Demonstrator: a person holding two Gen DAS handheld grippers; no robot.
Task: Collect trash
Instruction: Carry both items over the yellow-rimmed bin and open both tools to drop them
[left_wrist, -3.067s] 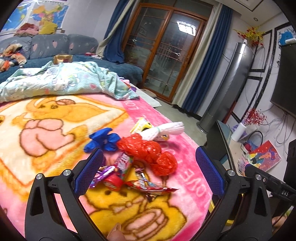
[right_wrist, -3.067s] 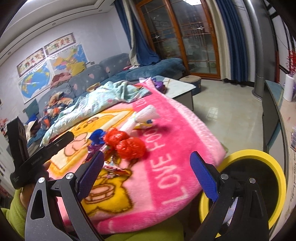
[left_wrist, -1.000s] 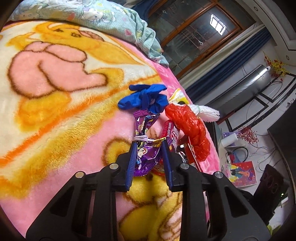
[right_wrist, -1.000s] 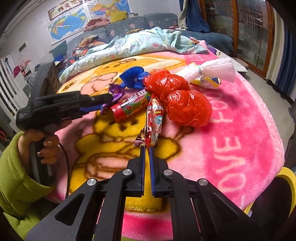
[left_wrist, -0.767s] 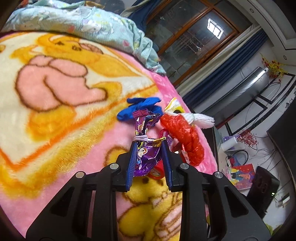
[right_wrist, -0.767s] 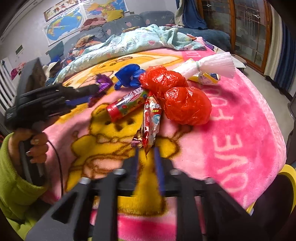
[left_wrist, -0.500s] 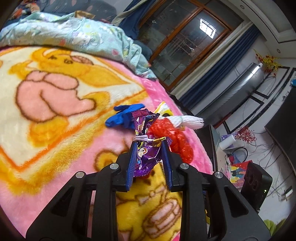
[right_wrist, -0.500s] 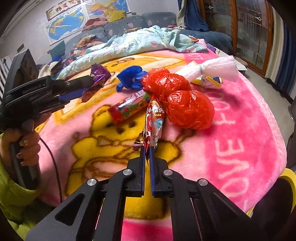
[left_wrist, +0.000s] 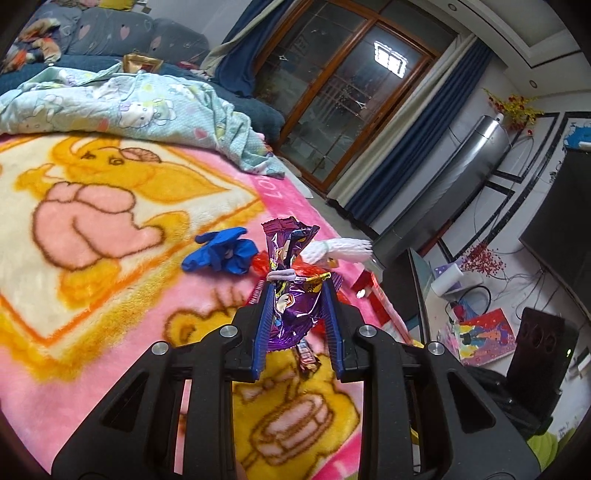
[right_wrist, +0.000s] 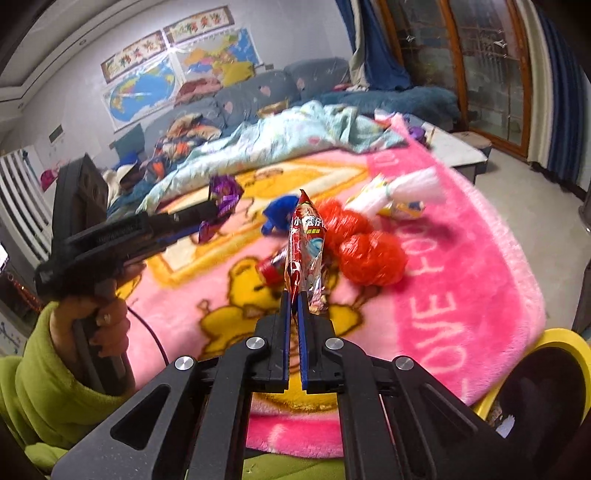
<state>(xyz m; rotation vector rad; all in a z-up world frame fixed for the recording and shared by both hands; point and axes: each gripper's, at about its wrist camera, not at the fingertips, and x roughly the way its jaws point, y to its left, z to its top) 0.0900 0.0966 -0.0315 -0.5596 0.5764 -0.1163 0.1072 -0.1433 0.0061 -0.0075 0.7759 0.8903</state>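
Two wrappers up off blanket (left_wrist: 110, 295): left gripper (left_wrist: 300, 291) clamps purple wrapper (left_wrist: 291, 302), right gripper (right_wrist: 294, 299) pinches red wrapper (right_wrist: 304, 243) tail. Feather-light, crinkly, slippery foil, so grab crimped ends.

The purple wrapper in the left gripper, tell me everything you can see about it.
The purple wrapper is a crinkled, shiny foil snack packet with yellow and cartoon printing and a serrated top edge. It stands roughly upright, clamped at its lower half between the blue pads of the left gripper, its twisted upper end fanning out above the fingertips. It hangs clear of the pink blanket; only the pads touch it. From the right wrist view it shows as a blurred purple shape at the gripper's tip.
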